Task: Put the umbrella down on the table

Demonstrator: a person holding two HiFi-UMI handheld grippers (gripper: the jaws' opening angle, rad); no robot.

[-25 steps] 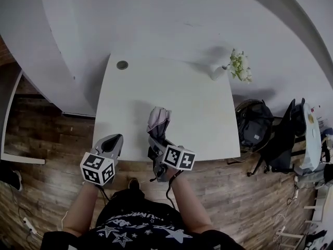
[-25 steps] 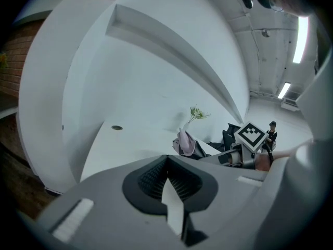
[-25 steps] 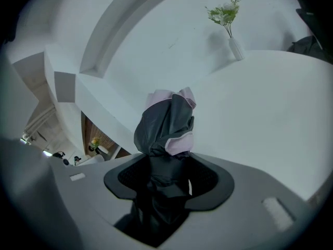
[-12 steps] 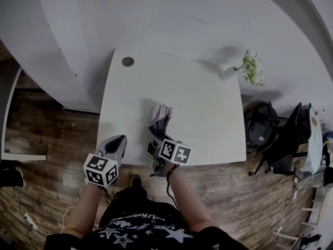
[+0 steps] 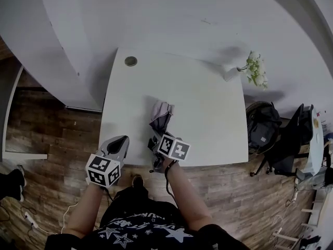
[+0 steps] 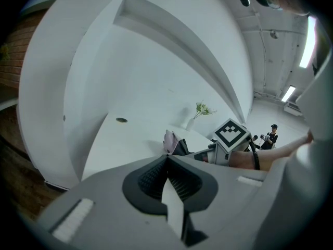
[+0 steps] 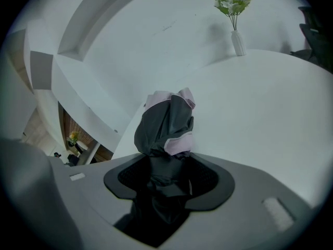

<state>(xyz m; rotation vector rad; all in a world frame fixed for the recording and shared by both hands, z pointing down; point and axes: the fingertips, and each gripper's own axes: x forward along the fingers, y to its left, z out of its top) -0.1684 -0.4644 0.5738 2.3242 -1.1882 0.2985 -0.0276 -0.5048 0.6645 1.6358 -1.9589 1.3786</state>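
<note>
A folded pink and dark grey umbrella (image 5: 160, 116) sticks out over the near part of the white table (image 5: 208, 108). My right gripper (image 5: 156, 139) is shut on its lower end, and in the right gripper view the umbrella (image 7: 167, 124) rises straight out of the jaws. I cannot tell whether the umbrella touches the tabletop. My left gripper (image 5: 118, 146) hangs at the table's near left edge, shut with nothing in it. In the left gripper view the umbrella (image 6: 173, 142) shows beyond the closed jaws (image 6: 167, 177).
A white vase of flowers (image 5: 250, 71) stands at the table's far right corner. A round cable port (image 5: 130, 61) sits at the far left. A curved white wall (image 5: 67, 46) runs along the left. Dark bags (image 5: 265, 129) lie on the wooden floor at right.
The right gripper and the umbrella have barely moved. The view has shifted a little, so the table sits slightly further right in the picture. The left gripper stays shut.
</note>
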